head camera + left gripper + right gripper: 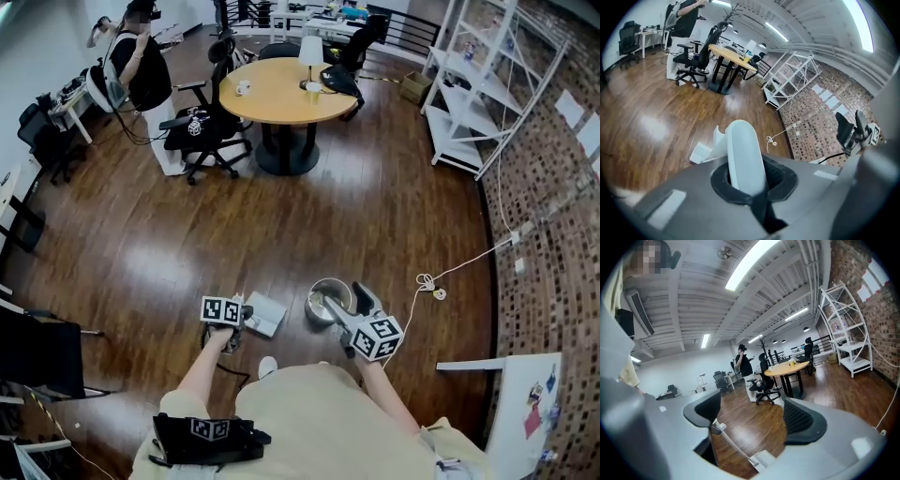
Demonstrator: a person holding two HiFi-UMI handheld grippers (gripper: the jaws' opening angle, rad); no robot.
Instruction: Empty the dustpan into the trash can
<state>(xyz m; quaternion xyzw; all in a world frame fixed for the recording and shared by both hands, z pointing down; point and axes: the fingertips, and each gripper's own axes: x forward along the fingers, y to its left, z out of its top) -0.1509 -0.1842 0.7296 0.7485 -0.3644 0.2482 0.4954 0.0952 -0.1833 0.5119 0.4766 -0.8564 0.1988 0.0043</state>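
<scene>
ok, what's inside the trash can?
Only a pale patch shows on the left of the trash can's inside; what it is can't be told. The right claw hangs over the right side and covers the rest.

Bright room. Long ceiling lights (752,263) glow at the top of the right gripper view. The wood floor (356,216) shows shiny glare. Gripper views bend round, with black corners.
</scene>
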